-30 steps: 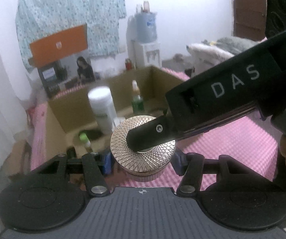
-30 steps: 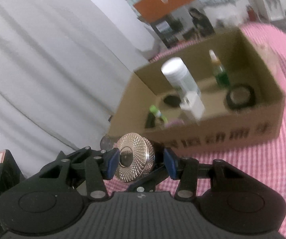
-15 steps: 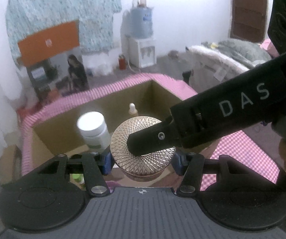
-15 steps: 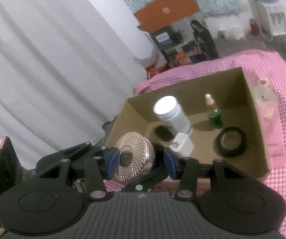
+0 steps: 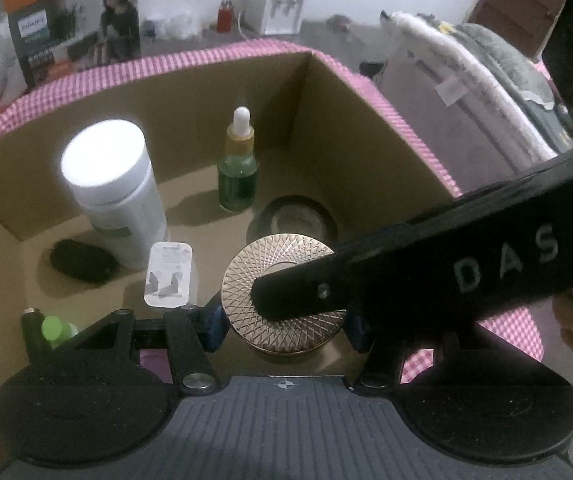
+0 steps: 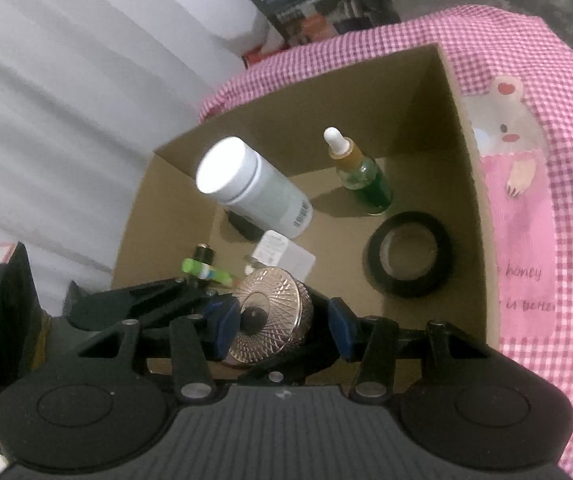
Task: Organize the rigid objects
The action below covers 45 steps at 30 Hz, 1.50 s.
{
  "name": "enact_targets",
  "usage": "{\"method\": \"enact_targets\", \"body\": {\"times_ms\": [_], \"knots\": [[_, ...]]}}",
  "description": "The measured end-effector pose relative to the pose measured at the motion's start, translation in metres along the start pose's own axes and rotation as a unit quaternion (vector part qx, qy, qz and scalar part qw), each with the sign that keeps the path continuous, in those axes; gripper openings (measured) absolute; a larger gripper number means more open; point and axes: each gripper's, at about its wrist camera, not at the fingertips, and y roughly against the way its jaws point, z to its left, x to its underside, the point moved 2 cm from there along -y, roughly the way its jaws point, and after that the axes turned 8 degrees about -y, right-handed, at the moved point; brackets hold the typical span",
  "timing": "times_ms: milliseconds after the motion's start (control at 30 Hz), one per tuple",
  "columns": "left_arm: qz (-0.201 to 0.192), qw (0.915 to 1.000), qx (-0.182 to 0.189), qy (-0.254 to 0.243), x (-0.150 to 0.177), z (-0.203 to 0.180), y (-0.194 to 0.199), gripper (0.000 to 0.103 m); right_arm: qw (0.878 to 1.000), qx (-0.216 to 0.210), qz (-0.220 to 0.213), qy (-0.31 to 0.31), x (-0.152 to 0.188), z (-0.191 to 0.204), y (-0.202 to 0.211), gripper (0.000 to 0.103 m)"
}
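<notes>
A round jar with a gold patterned lid [image 5: 282, 304] sits between the blue pads of my left gripper [image 5: 284, 322], which is shut on its sides. My right gripper [image 6: 282, 322] is shut on the same jar [image 6: 270, 312], top and bottom; one of its fingers [image 5: 406, 276] lies across the lid. Both hold the jar above the near part of an open cardboard box [image 5: 350, 128], also seen in the right wrist view [image 6: 462, 168].
Inside the box stand a white bottle [image 5: 114, 188] and a green dropper bottle [image 5: 238, 172], with a black tape roll [image 6: 408, 254], a white charger [image 5: 168, 274], a black oval object [image 5: 80, 260] and a green-capped item [image 5: 52, 328]. Pink checked cloth [image 6: 566, 120] surrounds the box.
Both grippers have carried the jar forward and up over the box; the views now look down into it. The grip on the jar is unchanged.
</notes>
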Motion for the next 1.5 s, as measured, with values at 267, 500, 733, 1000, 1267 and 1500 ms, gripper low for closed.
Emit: {"method": "enact_targets", "body": {"times_ms": [267, 500, 733, 1000, 1267, 1500], "knots": [[0.031, 0.9985, 0.025, 0.037, -0.004, 0.011, -0.015, 0.056, 0.998, 0.037, 0.033, 0.028, -0.013, 0.003, -0.021, 0.055], [0.042, 0.9972, 0.037, 0.050, -0.004, 0.015, -0.024, 0.061, 0.998, 0.044, 0.038, 0.037, -0.016, 0.001, -0.031, 0.055], [-0.004, 0.9987, 0.033, 0.038, -0.009, 0.013, -0.006, 0.070, 0.997, 0.052, 0.006, 0.052, -0.017, 0.005, -0.021, 0.055], [-0.077, 0.9970, -0.002, 0.003, 0.000, 0.001, 0.042, 0.088, 0.994, 0.023, -0.089, 0.065, -0.005, 0.022, 0.033, 0.063], [-0.178, 0.9800, -0.088, -0.011, 0.033, -0.010, 0.117, 0.103, 0.971, -0.004, -0.230, 0.071, 0.049, 0.041, 0.098, 0.102], [-0.201, 0.9635, -0.171, 0.044, 0.069, -0.007, 0.141, 0.103, 0.936, 0.044, -0.340, 0.081, 0.111, 0.057, 0.110, 0.103]]}}
